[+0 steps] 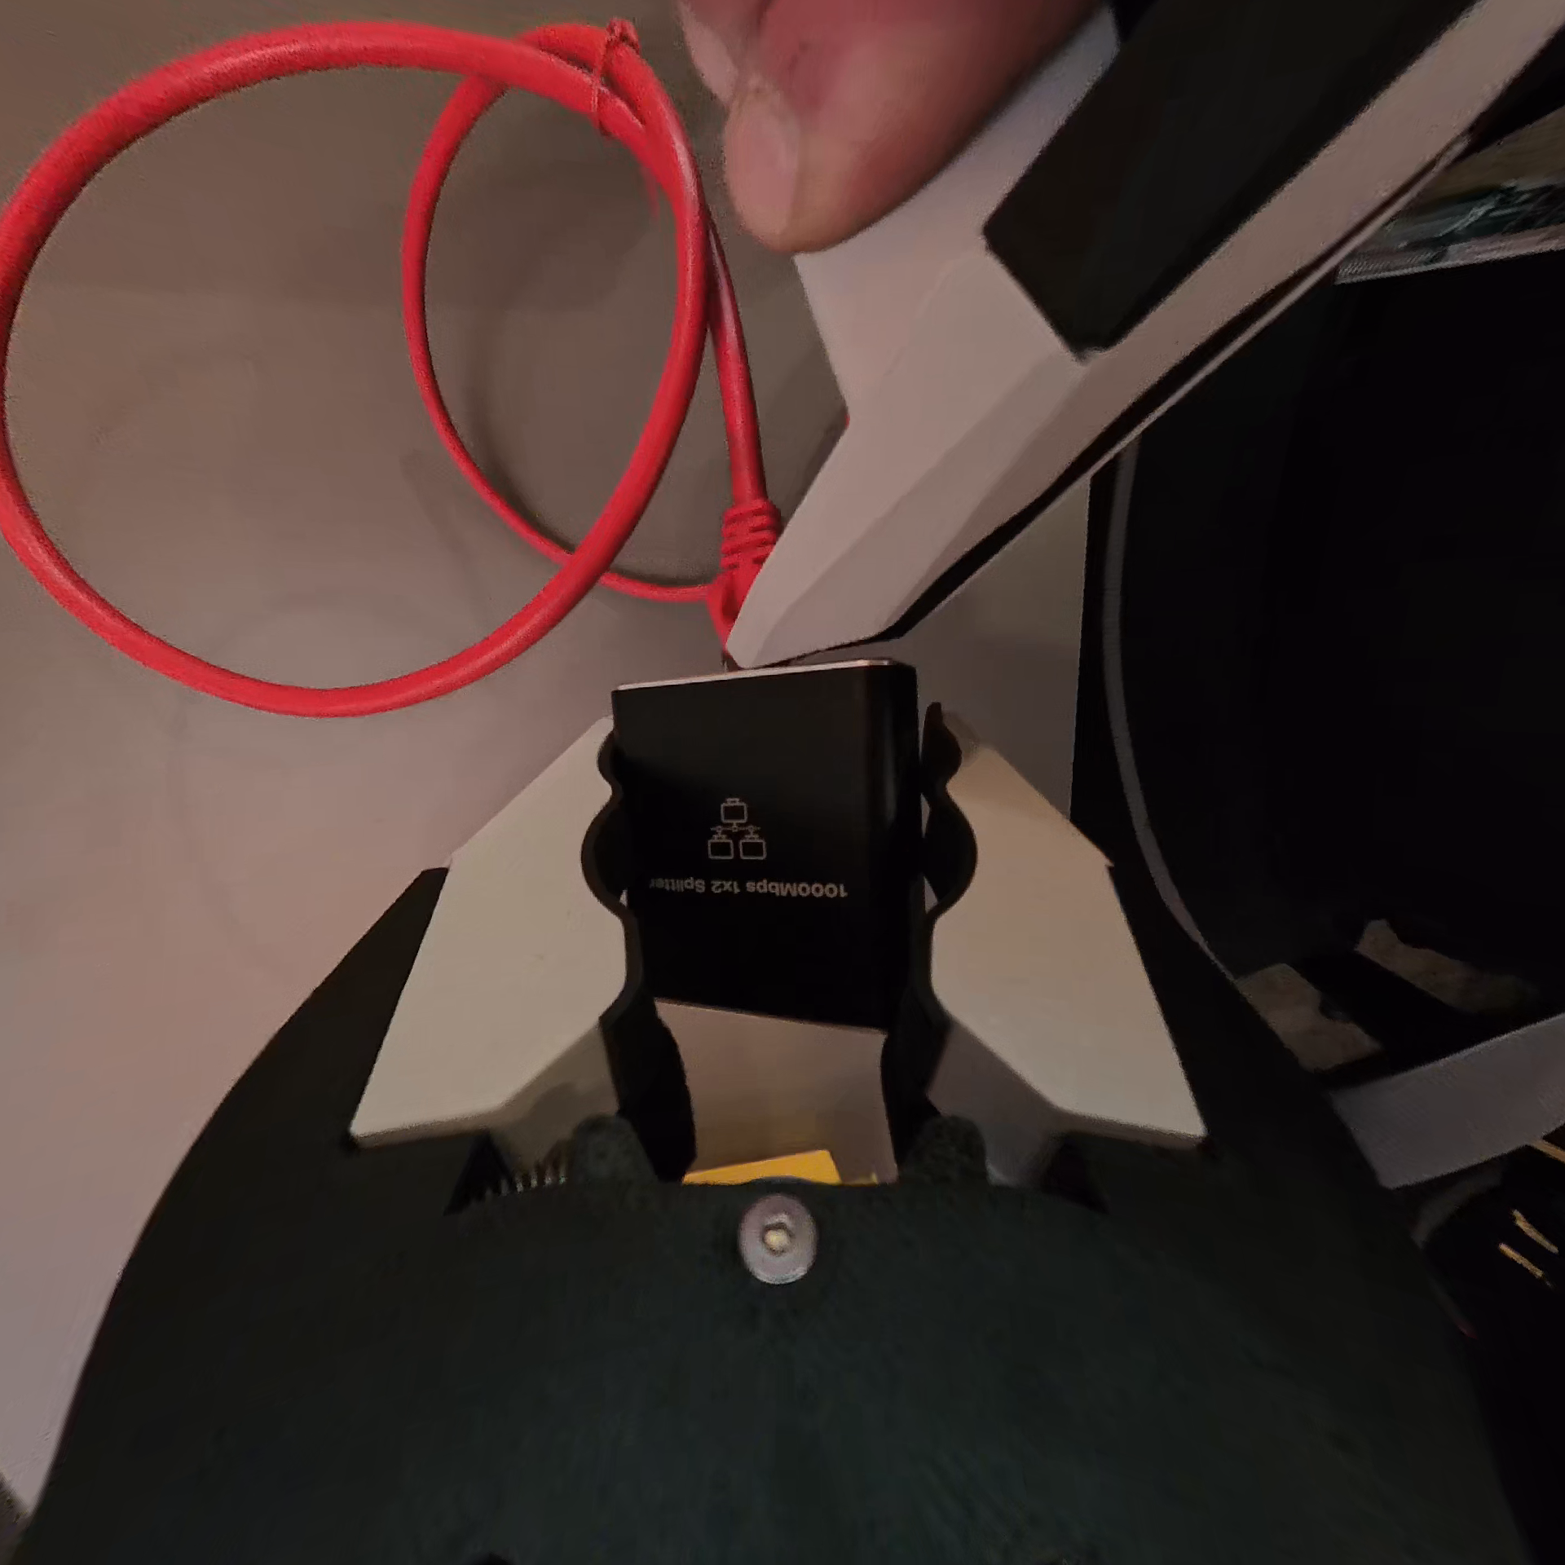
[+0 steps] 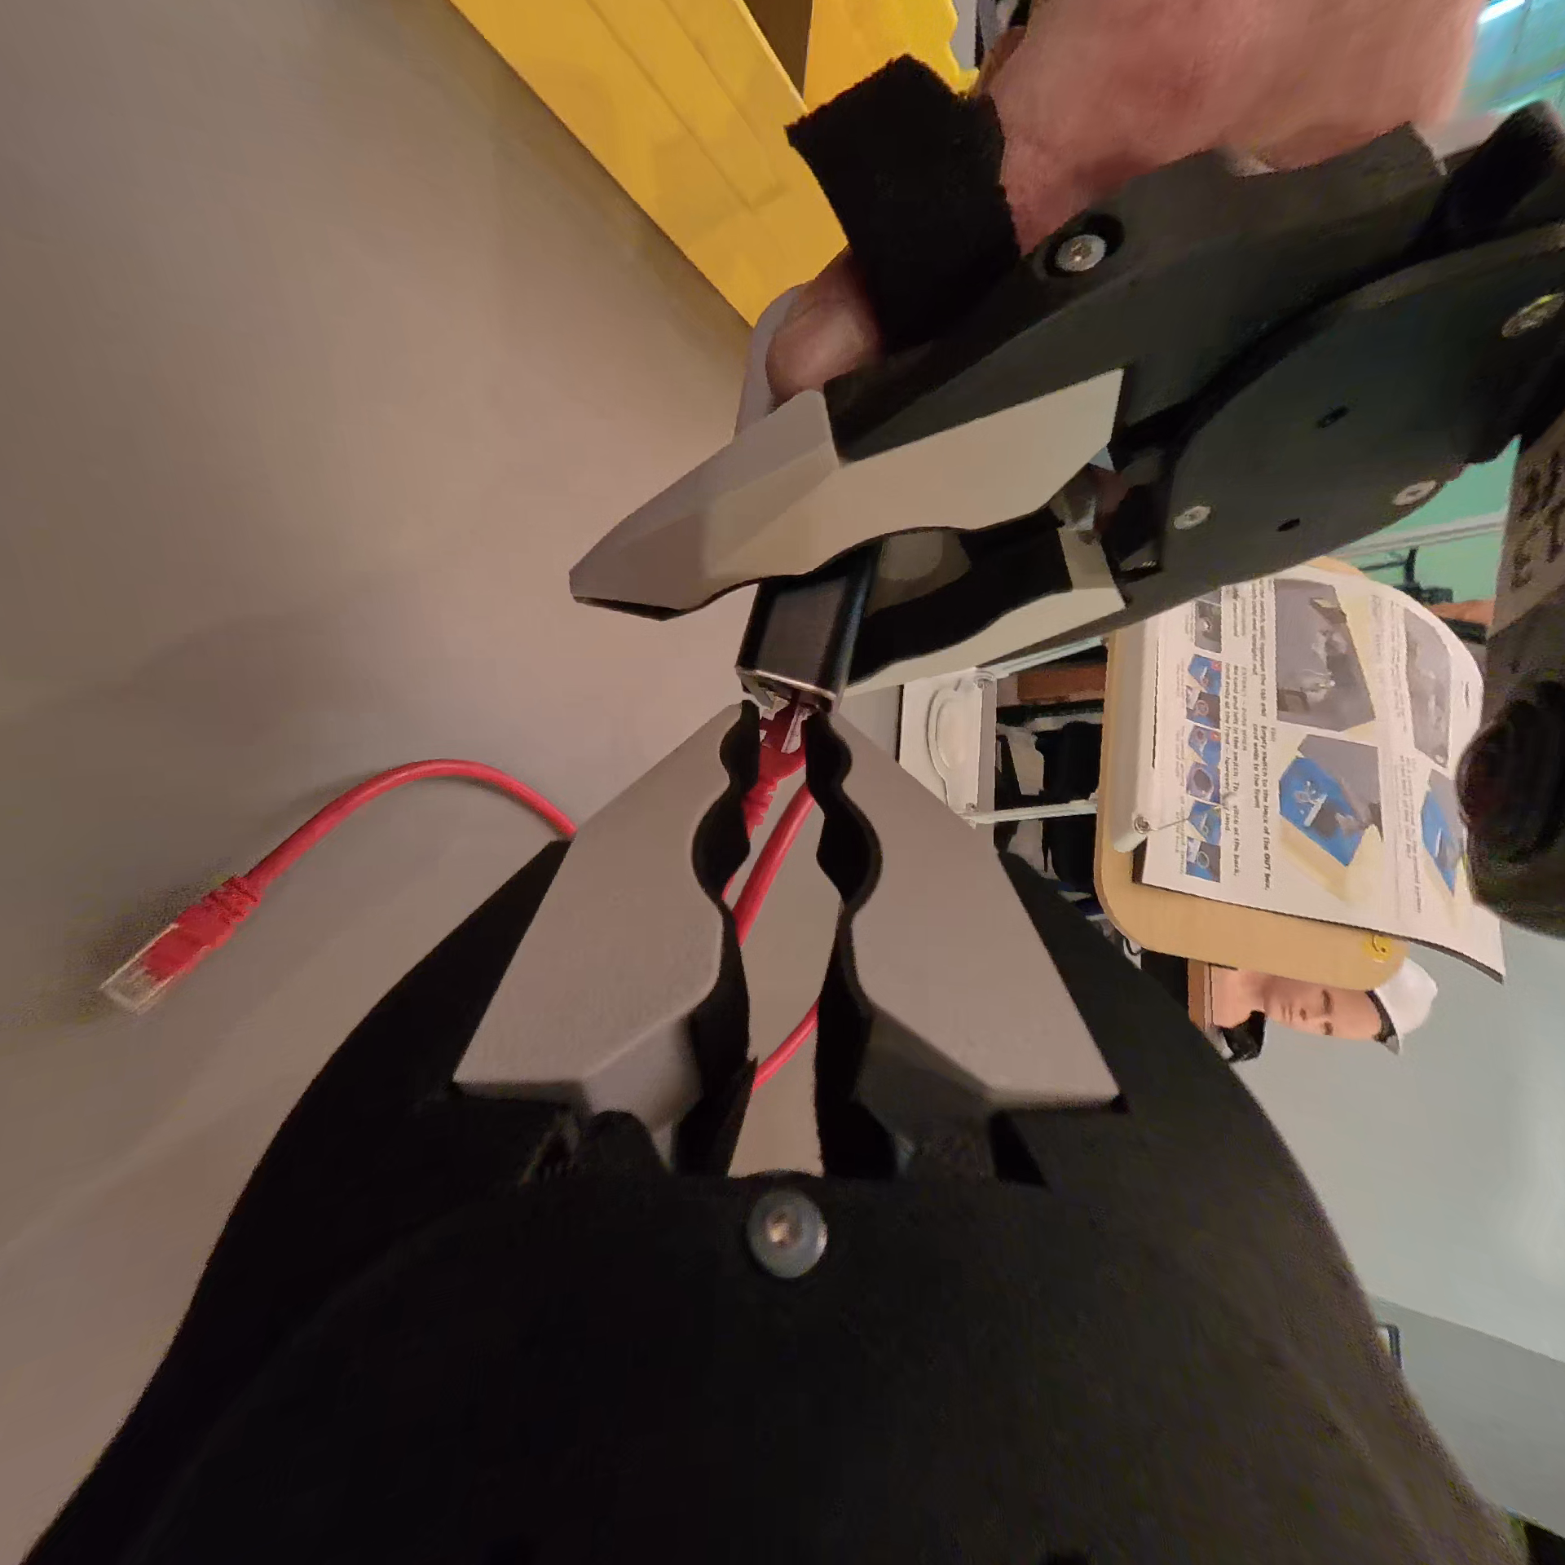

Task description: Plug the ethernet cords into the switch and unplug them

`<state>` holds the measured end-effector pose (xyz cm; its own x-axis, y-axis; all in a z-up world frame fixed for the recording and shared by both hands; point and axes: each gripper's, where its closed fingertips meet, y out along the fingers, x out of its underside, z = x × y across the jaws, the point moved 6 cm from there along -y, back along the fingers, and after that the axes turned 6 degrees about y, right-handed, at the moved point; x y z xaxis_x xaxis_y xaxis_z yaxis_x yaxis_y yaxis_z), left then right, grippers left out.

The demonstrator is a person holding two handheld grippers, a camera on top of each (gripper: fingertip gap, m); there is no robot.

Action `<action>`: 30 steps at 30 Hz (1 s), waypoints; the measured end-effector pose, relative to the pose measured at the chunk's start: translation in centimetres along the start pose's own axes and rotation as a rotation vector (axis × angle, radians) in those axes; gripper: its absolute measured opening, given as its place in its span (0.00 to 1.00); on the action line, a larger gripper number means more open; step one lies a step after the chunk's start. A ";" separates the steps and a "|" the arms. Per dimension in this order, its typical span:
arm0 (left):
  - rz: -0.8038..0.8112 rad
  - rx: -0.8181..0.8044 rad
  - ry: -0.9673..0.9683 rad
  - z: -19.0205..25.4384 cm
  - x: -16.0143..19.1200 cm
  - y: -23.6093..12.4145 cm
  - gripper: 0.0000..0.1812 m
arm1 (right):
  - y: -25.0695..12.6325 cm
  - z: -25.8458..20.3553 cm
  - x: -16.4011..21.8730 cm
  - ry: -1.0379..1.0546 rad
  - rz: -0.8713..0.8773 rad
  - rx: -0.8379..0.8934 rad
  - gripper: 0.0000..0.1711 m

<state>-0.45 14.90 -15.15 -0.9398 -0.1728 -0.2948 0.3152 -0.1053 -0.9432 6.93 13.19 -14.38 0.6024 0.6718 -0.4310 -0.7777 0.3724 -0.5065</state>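
Holding the small black switch [image 1: 766, 847] tight, my left gripper [image 1: 766, 745] pinches it on both sides between its two fingers. The open end of the switch points away from me. Right at that end is the plug of the red cord [image 1: 745, 542], and my right gripper [image 2: 777, 745] has its fingers squeezed on that plug. The plug sits at the mouth of the switch [image 2: 796, 635]; I cannot tell how deep it is in. Behind the plug, the red cord makes big loops over the grey table [image 1: 212, 423]. Its other plug [image 2: 169, 948] lies loose on the table, well apart from the switch. Farther off there is a yellow box [image 2: 677, 127] and a board with a paper sheet [image 2: 1321, 745] on it.
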 end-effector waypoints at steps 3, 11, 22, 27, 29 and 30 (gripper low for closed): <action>0.026 -0.005 -0.011 -0.5 0.7 0.3 0.36 | 0.1 -0.4 0.8 -0.012 -0.052 -0.009 0.05; 0.112 -0.021 -0.143 -1.0 5.5 0.3 0.37 | -5.7 5.3 4.0 0.200 0.005 0.112 0.03; 0.330 -0.044 -0.195 0.4 7.5 0.9 0.36 | -19.5 18.9 7.2 0.322 -0.086 0.560 0.03; 0.342 -0.026 -0.197 0.8 7.8 2.2 0.36 | -22.3 18.4 12.4 0.371 -0.277 0.711 0.03; 0.349 -0.022 -0.196 1.1 7.7 2.6 0.36 | -22.0 16.4 15.7 0.383 -0.411 0.753 0.02; 0.353 -0.014 -0.194 1.2 7.7 2.7 0.36 | -21.9 15.1 17.0 0.409 -0.445 0.766 0.02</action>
<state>-6.65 12.08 -19.82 -0.7312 -0.3779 -0.5679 0.6111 0.0070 -0.7915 31.47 26.11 0.67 0.7729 0.1492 -0.6167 -0.2836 0.9507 -0.1255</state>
